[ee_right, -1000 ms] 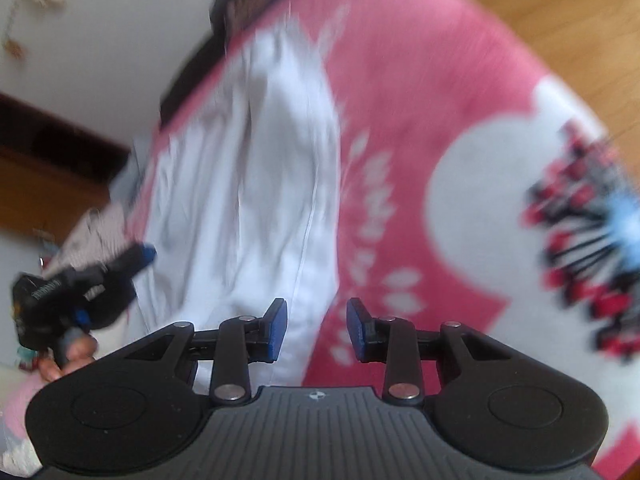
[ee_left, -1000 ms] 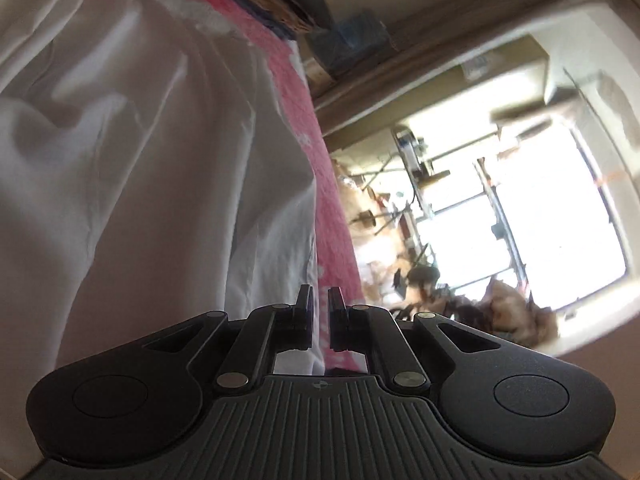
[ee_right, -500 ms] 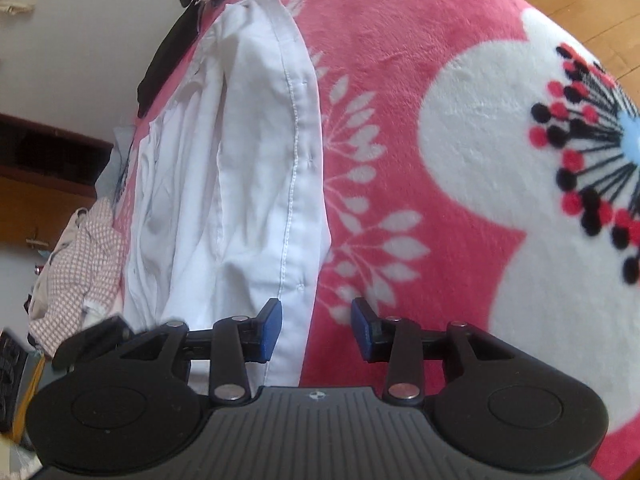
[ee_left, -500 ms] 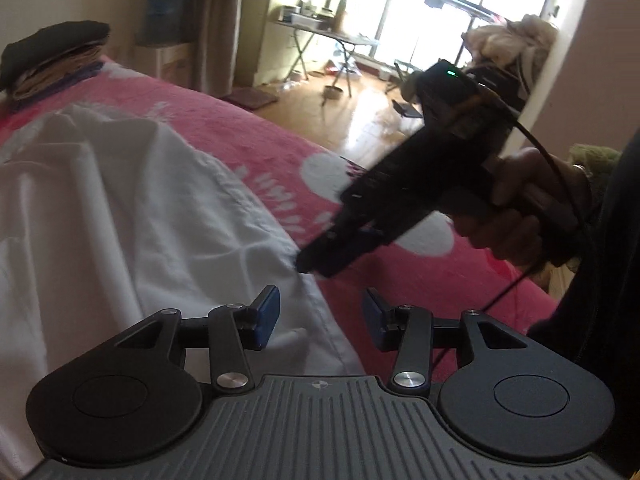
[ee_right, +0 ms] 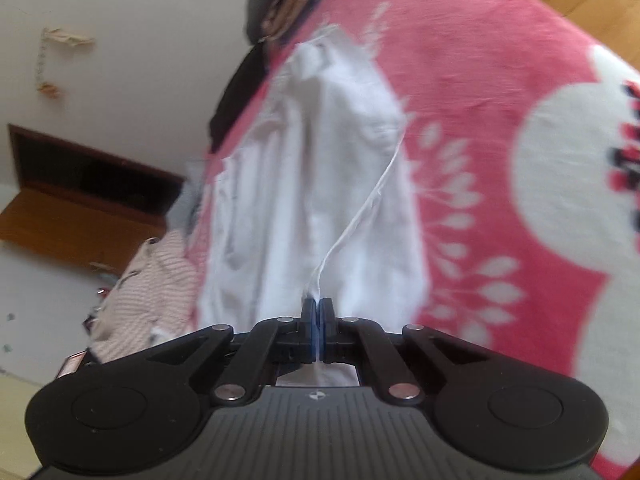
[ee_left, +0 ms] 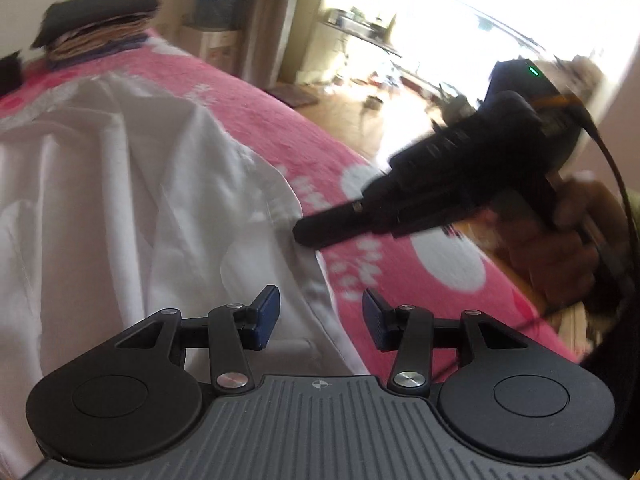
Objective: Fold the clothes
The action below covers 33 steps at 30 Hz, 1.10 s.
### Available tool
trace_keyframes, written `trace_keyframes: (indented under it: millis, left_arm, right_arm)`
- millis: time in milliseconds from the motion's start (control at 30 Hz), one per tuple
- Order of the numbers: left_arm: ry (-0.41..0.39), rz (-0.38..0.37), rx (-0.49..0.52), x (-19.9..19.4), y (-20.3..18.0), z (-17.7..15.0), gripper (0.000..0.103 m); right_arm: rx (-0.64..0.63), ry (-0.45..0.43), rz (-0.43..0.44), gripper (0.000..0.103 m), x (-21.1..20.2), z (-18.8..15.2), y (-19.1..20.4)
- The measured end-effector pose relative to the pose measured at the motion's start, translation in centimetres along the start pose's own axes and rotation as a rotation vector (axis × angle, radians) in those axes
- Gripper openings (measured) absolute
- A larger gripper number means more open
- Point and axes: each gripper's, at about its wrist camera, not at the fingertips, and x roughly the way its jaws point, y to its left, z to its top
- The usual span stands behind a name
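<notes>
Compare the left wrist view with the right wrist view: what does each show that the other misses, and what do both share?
Only the left wrist view shows the open left gripper above the white garment, the person's hand on the right gripper's handle, and a bright window. Only the right wrist view shows the right gripper shut on the garment's edge and a striped garment beside the bed. Both share the white garment, the pink blanket and the clothes stack.

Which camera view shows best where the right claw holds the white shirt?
The right wrist view: its claw is shut on the white shirt hem. The left wrist view shows that claw only blurred, from the side.
</notes>
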Motion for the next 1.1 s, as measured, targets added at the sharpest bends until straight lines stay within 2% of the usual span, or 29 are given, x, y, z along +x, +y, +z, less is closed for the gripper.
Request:
trace_keyframes:
  millis: [100, 167, 233, 300, 333, 367, 400, 433, 467, 567, 667, 700, 767, 800, 833, 900, 1033, 1100]
  left_arm:
    - [-0.026, 0.010, -0.078, 0.3, 1.4, 0.4, 0.040]
    - [-0.035, 0.007, -0.122, 0.5, 2.4, 0.4, 0.015]
    - [-0.045, 0.005, -0.166, 0.4, 3.5, 0.4, 0.004]
    - [-0.065, 0.021, -0.202, 0.1, 4.3, 0.3, 0.002]
    - [-0.079, 0.028, -0.216, -0.2, 4.6, 0.3, 0.002]
    - [-0.094, 0.034, -0.230, -0.6, 4.9, 0.2, 0.001]
    - [-0.110, 0.039, -0.245, -0.9, 5.2, 0.3, 0.001]
    - [-0.130, 0.038, -0.260, -1.4, 5.5, 0.5, 0.001]
    - [-0.150, 0.037, -0.276, -1.8, 5.7, 0.6, 0.001]
    - [-0.210, 0.013, -0.329, -3.4, 6.7, 1.1, 0.001]
    - [-0.248, 0.000, -0.378, -4.3, 7.4, 1.6, 0.001]
    - [-0.258, -0.004, -0.393, -4.5, 7.6, 1.7, 0.001]
    - [-0.272, -0.019, -0.417, -4.7, 7.9, 1.7, 0.001]
    - [-0.278, -0.028, -0.428, -4.8, 8.0, 1.7, 0.001]
    - [-0.282, -0.038, -0.438, -4.8, 8.1, 1.7, 0.001]
    - [-0.273, -0.066, -0.444, -4.8, 8.2, 1.8, 0.001]
    - [-0.260, -0.120, -0.410, -4.7, 7.4, 2.4, 0.001]
    - [-0.258, -0.142, -0.393, -4.4, 7.0, 2.8, 0.001]
  right_arm:
    - [0.000, 0.020, 0.033, 0.001, 0.8, 0.4, 0.2]
    - [0.011, 0.023, 0.058, 0.001, 1.0, 0.7, -0.1]
    - [0.027, 0.015, 0.084, 0.002, 0.6, 0.7, -0.5]
    - [0.060, -0.005, 0.088, 0.003, -0.1, 0.8, -1.1]
    - [0.084, -0.026, 0.083, 0.008, -0.4, 0.9, -1.6]
    - [0.110, -0.056, 0.062, 0.013, -0.9, 1.1, -2.2]
    - [0.138, -0.088, 0.035, 0.027, -1.5, 1.2, -2.9]
    - [0.159, -0.108, -0.006, 0.034, -1.9, 1.3, -3.5]
    - [0.177, -0.125, -0.052, 0.034, -2.3, 1.3, -4.2]
    - [0.161, -0.054, -0.177, 0.033, -0.9, 1.2, -4.7]
    - [0.051, -0.001, -0.186, 0.035, 1.2, 0.9, -3.0]
    - [0.006, 0.015, -0.193, 0.035, 1.8, 0.7, -2.4]
    - [-0.084, 0.047, -0.212, 0.026, 2.7, 0.0, -1.4]
    - [-0.129, 0.062, -0.221, 0.010, 3.2, -0.3, -0.9]
    - [-0.159, 0.074, -0.234, 0.001, 3.2, -0.4, -0.5]
    - [-0.214, 0.044, -0.273, 0.001, 2.0, 0.0, 0.2]
    - [-0.294, -0.110, -0.389, 0.001, -3.1, 4.0, 1.5]
    - [-0.383, -0.192, -0.507, 0.001, -5.5, 6.8, 2.9]
